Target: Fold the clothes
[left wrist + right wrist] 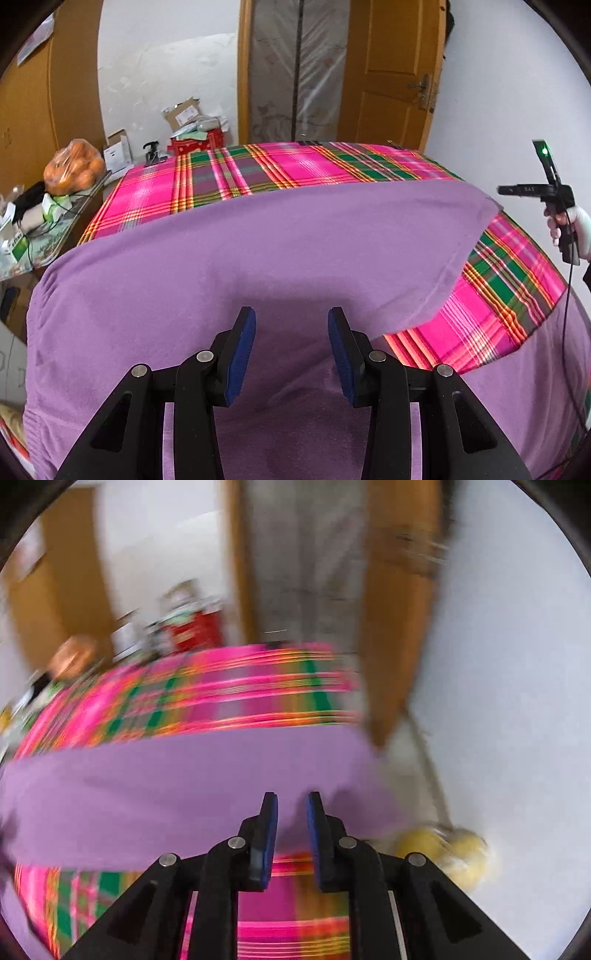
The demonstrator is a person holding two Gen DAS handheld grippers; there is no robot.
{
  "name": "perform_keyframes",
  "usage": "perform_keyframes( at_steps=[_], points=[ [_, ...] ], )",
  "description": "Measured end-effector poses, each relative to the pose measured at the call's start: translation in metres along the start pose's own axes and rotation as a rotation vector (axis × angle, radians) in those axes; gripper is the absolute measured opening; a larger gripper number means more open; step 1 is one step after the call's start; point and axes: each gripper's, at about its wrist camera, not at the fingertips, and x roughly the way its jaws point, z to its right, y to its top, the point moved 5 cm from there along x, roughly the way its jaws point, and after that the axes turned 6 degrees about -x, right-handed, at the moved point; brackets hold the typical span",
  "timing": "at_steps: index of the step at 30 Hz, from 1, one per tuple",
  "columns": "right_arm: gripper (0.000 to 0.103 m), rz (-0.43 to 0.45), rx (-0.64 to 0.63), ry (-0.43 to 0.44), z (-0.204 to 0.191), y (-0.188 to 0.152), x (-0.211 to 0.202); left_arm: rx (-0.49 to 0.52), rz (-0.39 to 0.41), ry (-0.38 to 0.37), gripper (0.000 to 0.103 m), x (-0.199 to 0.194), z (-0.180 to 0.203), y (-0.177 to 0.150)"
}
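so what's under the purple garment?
The pink-and-green plaid sheet shows beyond the purple garment and at its right edge, so it lies on that. Whatever sits beneath the garment's middle is covered.

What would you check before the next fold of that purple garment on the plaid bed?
1. Left gripper free of cloth: ok, its jaws stand apart with nothing between them above the purple garment.
2. Right gripper free of cloth: ok, a gap shows between its pads and nothing sits in it.
3. Garment lying flat on the plaid bedspread: ok over the middle; the left edge is gathered.
4. Sleeve or flap on the right laid over: ok, a folded edge crosses the bedspread.
5. Right wrist view sharp enough to aim: not ok, it is blurred.
6. Bag of oranges clear of the cloth: ok, it sits beside the bed.
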Motion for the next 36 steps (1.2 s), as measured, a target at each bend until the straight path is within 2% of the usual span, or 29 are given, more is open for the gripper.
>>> perform_keyframes(
  at_steps=[3,7,10,11,16,19,21,24,25,26,27,30,32,33,36],
  points=[
    [0.017,-0.08,-0.091,0.038,-0.034,-0.01,0.022,-0.006,-0.024,-0.008,0.042,0.003,0.0,-0.002],
    [0.02,-0.122,-0.085,0.054,-0.031,-0.02,0.021,0.006,-0.094,-0.012,0.043,0.011,-0.001,-0.011],
    [0.021,-0.155,-0.136,-0.061,-0.033,-0.018,0.013,0.012,-0.078,-0.01,0.043,0.006,0.0,-0.008],
    [0.021,-0.139,-0.163,-0.066,-0.042,-0.013,0.008,0.009,-0.063,-0.01,0.043,0.003,0.0,-0.006],
    [0.021,-0.012,-0.203,0.097,-0.106,0.016,-0.007,-0.047,0.018,-0.018,0.043,-0.01,-0.009,0.004],
    [0.021,-0.011,-0.219,0.16,-0.128,0.033,0.012,-0.057,-0.02,-0.012,0.043,-0.002,-0.012,0.0],
    [0.021,-0.047,-0.264,0.177,-0.143,0.036,0.024,-0.058,-0.038,-0.009,0.043,0.002,-0.013,-0.002],
    [0.021,-0.138,-0.393,0.168,-0.161,0.025,0.051,-0.059,-0.035,-0.011,0.043,0.002,-0.013,-0.002],
    [0.021,-0.099,-0.411,0.153,-0.161,0.027,0.05,-0.058,-0.03,-0.009,0.043,0.001,-0.013,-0.001],
    [0.021,-0.108,-0.408,0.103,-0.155,0.03,0.054,-0.059,-0.027,-0.006,0.043,0.001,-0.014,-0.001],
    [0.028,-0.106,-0.378,0.071,-0.147,0.034,0.057,-0.06,-0.024,-0.003,0.043,0.001,-0.014,-0.001],
    [0.026,-0.081,-0.242,0.02,-0.127,0.044,0.053,-0.091,-0.002,0.012,0.043,-0.001,-0.02,0.003],
    [0.026,-0.043,-0.254,0.135,-0.148,0.044,0.04,-0.114,0.017,0.024,0.043,-0.003,-0.025,0.007],
    [0.026,-0.028,-0.288,0.166,-0.159,0.043,0.035,-0.125,0.026,0.03,0.043,-0.004,-0.028,0.008],
    [0.026,-0.059,-0.346,0.19,-0.181,0.044,0.046,-0.129,-0.006,0.02,0.043,0.003,-0.028,0.006]
  ],
)
